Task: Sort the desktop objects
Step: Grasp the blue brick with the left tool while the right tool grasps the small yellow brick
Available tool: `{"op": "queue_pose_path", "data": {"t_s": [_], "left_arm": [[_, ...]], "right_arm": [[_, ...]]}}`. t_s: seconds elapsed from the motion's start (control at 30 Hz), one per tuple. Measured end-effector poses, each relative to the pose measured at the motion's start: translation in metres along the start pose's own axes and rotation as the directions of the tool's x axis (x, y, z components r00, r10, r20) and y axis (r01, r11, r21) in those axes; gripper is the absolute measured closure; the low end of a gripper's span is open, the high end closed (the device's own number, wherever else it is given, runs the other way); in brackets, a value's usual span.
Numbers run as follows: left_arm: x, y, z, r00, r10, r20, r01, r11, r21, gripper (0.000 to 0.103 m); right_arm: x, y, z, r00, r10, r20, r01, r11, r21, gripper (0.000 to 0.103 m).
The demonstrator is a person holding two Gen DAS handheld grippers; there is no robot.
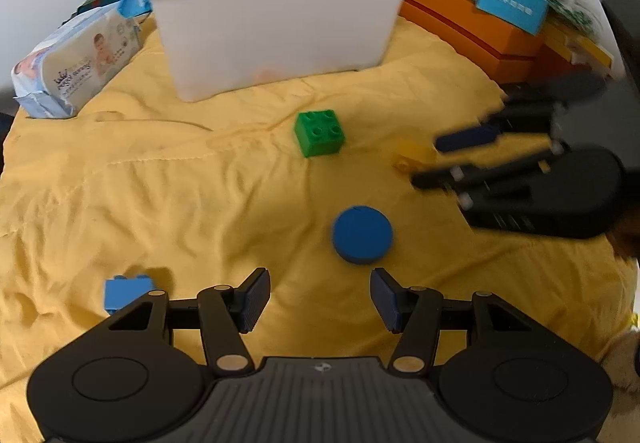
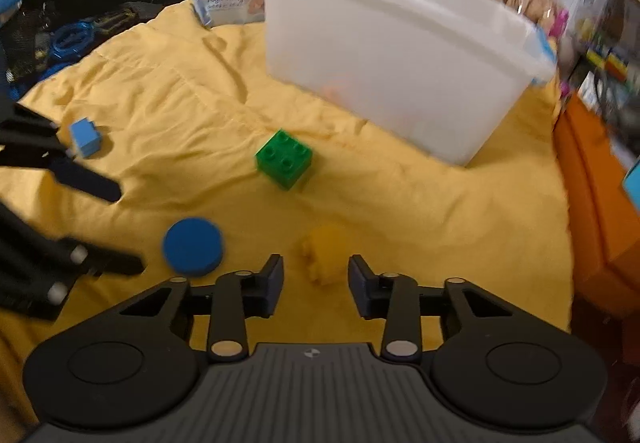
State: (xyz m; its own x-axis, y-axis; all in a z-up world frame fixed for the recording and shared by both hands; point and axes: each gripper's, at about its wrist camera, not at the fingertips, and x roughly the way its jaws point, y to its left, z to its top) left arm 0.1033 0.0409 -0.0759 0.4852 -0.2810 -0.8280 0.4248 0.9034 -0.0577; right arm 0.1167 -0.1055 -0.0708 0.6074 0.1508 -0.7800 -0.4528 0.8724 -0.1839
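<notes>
each camera sits on its gripper, looking steeply down and close over the yellow cloth (image 1: 160, 179). both views share the green brick (image 1: 319, 133) (image 2: 285, 159), blue disc (image 1: 362, 229) (image 2: 193, 246) and white bin (image 1: 276, 19) (image 2: 396, 51). each sees the other gripper at its edge.

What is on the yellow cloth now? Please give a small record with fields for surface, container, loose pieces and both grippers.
surface: yellow cloth
container: white bin, upright at the back
loose pieces: green brick, blue disc, light blue brick, yellow piece
left gripper: open, empty, near the blue disc
right gripper: open, yellow piece just ahead
</notes>
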Motion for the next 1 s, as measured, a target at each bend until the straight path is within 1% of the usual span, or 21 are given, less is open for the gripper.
{"op": "queue_pose_path", "data": {"t_s": [0.1,0.2,0.27,0.33,0.4,0.53,0.67,0.7,0.77,0.87,0.93,1.0], "left_arm": [[0.0,-0.004,-0.002,1.0,-0.011,-0.006,0.011,1.0,0.01,0.044],[-0.004,-0.005,-0.004,1.0,0.0,0.005,0.0,1.0,0.017,0.044],[-0.008,-0.001,-0.004,1.0,0.011,0.016,-0.011,1.0,-0.003,0.044],[-0.013,0.006,-0.005,0.999,0.035,0.03,-0.035,0.999,-0.027,0.044],[-0.017,0.014,-0.007,0.998,0.058,0.039,-0.056,0.997,-0.058,0.044],[-0.027,0.028,-0.013,0.993,0.11,0.047,-0.105,0.989,-0.102,0.044],[-0.033,0.043,-0.021,0.987,0.152,0.042,-0.145,0.979,-0.14,0.044],[-0.035,0.047,-0.021,0.984,0.169,0.047,-0.161,0.976,-0.148,0.044],[-0.037,0.054,-0.02,0.974,0.219,0.059,-0.208,0.966,-0.152,0.044],[-0.033,0.061,-0.015,0.953,0.29,0.09,-0.276,0.951,-0.136,0.043],[-0.022,0.065,-0.014,0.946,0.315,0.072,-0.305,0.944,-0.123,0.043],[-0.011,0.067,-0.015,0.948,0.316,0.046,-0.309,0.944,-0.113,0.046]], "right_arm": [[-0.001,0.002,0.003,0.999,0.006,0.035,-0.005,1.0,-0.024,0.081],[0.002,0.008,0.004,0.999,0.024,0.025,-0.022,0.998,-0.064,0.081],[0.008,0.012,0.001,1.0,0.029,0.004,-0.029,0.996,-0.083,0.081],[0.01,0.014,0.0,1.0,-0.012,0.018,0.014,0.994,-0.108,0.078],[0.014,0.013,0.001,0.999,-0.044,0.014,0.046,0.992,-0.121,0.075],[0.023,0.001,0.004,0.998,-0.055,-0.01,0.054,0.995,-0.081,0.075],[0.027,-0.012,0.003,1.0,-0.017,-0.013,0.017,1.0,0.011,0.077],[0.027,-0.014,0.003,1.0,-0.01,-0.017,0.01,1.0,0.026,0.077],[0.025,-0.016,0.005,0.999,0.01,-0.031,-0.008,0.999,0.052,0.083],[0.022,-0.015,0.003,0.999,0.03,-0.039,-0.027,0.997,0.075,0.084],[0.018,-0.013,0.0,0.999,0.026,-0.037,-0.022,0.996,0.081,0.084],[0.014,-0.012,-0.003,0.999,0.031,-0.041,-0.028,0.995,0.091,0.084]]}}
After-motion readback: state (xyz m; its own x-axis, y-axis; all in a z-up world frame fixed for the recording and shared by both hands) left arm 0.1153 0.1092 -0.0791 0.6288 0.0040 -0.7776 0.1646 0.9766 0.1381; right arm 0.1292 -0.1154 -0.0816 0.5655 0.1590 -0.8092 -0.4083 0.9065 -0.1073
